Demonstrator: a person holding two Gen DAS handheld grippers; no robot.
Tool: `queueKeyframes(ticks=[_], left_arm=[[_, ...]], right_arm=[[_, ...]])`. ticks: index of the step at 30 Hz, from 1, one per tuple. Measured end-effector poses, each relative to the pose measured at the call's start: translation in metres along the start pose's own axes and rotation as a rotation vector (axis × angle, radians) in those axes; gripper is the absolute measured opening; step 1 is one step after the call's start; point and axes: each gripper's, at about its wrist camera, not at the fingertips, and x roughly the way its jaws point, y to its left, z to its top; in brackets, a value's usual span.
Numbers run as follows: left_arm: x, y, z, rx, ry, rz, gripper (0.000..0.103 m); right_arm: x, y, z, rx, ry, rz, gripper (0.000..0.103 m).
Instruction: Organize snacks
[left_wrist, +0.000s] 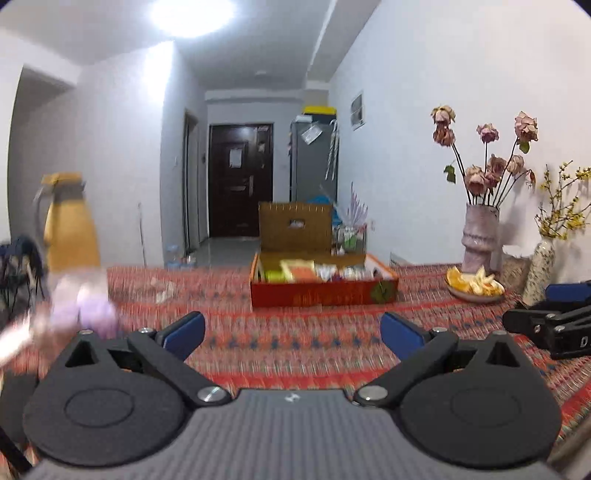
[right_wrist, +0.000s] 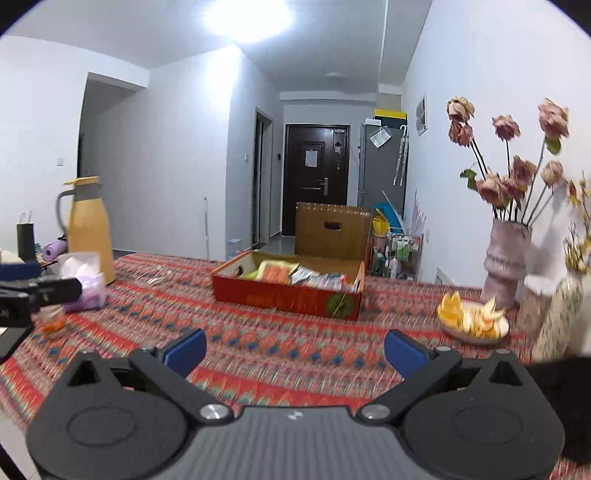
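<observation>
Left tongs (left_wrist: 291, 334): jaws spread wide, nothing between the blue pads, hovering over the patterned worktop (left_wrist: 295, 343). Right tongs (right_wrist: 294, 350): same, wide open, empty.

Snack box (left_wrist: 323, 291): red, lid flipped up behind it, packets inside. In the left view it sits at frame centre, above the gap between the tongs, well apart from the pads. In the right view it's at centre too, angled, well ahead of the tongs.

Right tongs show at the right edge of the left view; left tongs at the left edge of the right view.

Plate (right_wrist: 472, 323) of orange pieces: right of the box, near the pink vase (right_wrist: 504, 262) of dried roses. Yellow jug (right_wrist: 90, 229) at left, tissue pack (right_wrist: 86, 288) beside it. Left view is motion-blurred at its left edge.
</observation>
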Motion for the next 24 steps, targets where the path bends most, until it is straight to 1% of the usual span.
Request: queueKeyframes(ticks=[3,6,9,11,14,16,18,21,24], left_arm=[[-0.023,-0.005,-0.026,-0.01,0.023,0.011,0.103],[-0.044,-0.014,-0.05,0.011,0.028,0.064,0.103],[-0.062,-0.016,-0.071,0.009,0.044,0.077,0.103],[-0.075,-0.015,-0.082,-0.015,0.049,0.068,0.103],[-0.089,-0.02,-0.092,0.011,0.036,0.057,0.103],[-0.088,-0.025,-0.095,0.043,0.038,0.061,0.103],[-0.084,-0.03,-0.097,0.072,0.045,0.064,0.103],[-0.087,-0.033,-0.1,0.08,0.036,0.046,0.103],[-0.093,-0.031,-0.1,0.07,0.02,0.054,0.103]], right_arm=[[-0.021,0.014,-0.03,0.012,0.011,0.003,0.103],[-0.043,0.027,-0.061,0.047,0.011,0.006,0.103],[-0.065,0.038,-0.092,0.105,0.024,0.018,0.103],[-0.079,0.043,-0.106,0.139,0.033,0.04,0.103],[-0.089,0.053,-0.114,0.118,0.05,0.076,0.103],[-0.092,0.06,-0.118,0.078,0.04,0.071,0.103],[-0.093,0.062,-0.119,0.077,0.033,0.056,0.103],[-0.093,0.061,-0.119,0.079,0.032,0.045,0.103],[-0.096,0.064,-0.119,0.07,0.033,0.039,0.103]])
